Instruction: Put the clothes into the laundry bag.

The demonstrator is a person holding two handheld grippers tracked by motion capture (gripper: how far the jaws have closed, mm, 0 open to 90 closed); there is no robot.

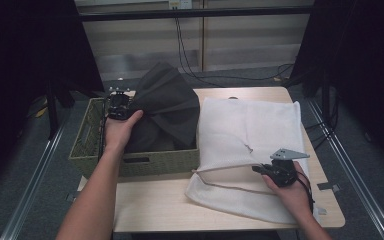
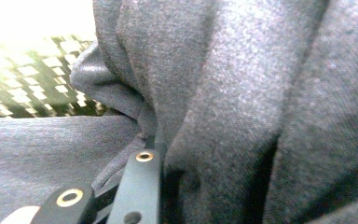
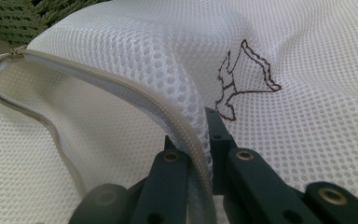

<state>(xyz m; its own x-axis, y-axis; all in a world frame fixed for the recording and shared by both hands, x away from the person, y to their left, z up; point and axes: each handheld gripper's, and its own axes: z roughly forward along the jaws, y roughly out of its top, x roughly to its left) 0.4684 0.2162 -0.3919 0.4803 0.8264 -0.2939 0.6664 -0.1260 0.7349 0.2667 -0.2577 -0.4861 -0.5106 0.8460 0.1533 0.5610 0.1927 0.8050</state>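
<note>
right gripper [image 1: 265, 169] jaws clamp mesh bag [image 1: 250, 135] zipper edge; left gripper [image 1: 118, 107] jaws pinch upright grey cloth [image 1: 167, 105].

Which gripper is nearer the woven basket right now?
Left. The left gripper is over the woven basket, shut on the dark grey garment that rises out of it. The right gripper is off to the side, clamped on the zipper edge of the white mesh bag.
</note>
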